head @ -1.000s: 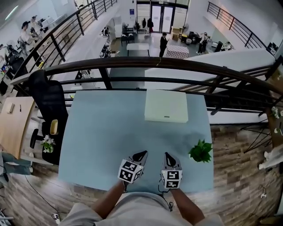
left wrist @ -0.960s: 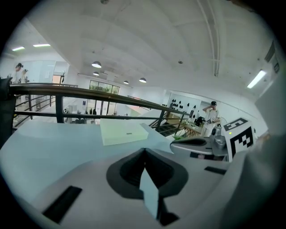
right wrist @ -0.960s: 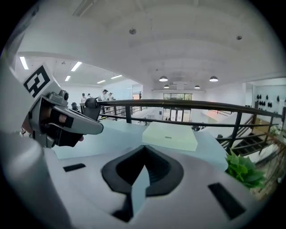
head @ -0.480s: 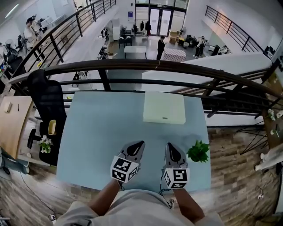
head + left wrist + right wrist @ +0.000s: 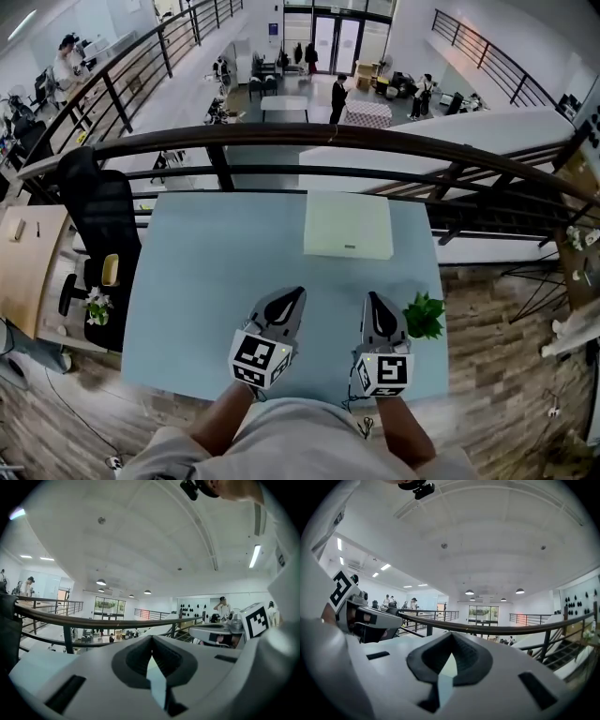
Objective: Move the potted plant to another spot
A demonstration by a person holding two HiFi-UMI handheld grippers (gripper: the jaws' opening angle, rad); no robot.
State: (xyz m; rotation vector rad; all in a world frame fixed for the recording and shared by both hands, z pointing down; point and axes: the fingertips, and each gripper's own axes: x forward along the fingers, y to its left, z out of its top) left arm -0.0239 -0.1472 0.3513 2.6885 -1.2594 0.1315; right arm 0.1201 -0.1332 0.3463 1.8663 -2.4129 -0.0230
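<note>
- While a person stands at a smooth, pale blue table, two handheld grippers hover above its near edge, pointing away from the body.
- The only markings on show are the black-and-white square codes on each gripper's cube, which are patterns, not words. A small dark mark on the front face of the white box is too small to read.
- The left gripper is clenched. Its grey, pointed jaws meet at the tip with nothing between them.
- The right gripper is likewise pinched shut and empty. Its own view shows dark ribbed pads lining a teardrop-shaped opening behind the closed tip.
- The potted plant — a small tuft of bright green, pointed leaves — sits on the table near its right edge. It is just to the right of the right gripper and outside its jaws, and the foliage hides the pot.
- The white box is flat and matte with rounded corners. It lies at the table's far side, right of centre and well apart from the plant.
- A dark, rounded railing curves past the table's far edge.
- A black high-backed office chair stands off the left side, and the floor around is wood plank.
</note>
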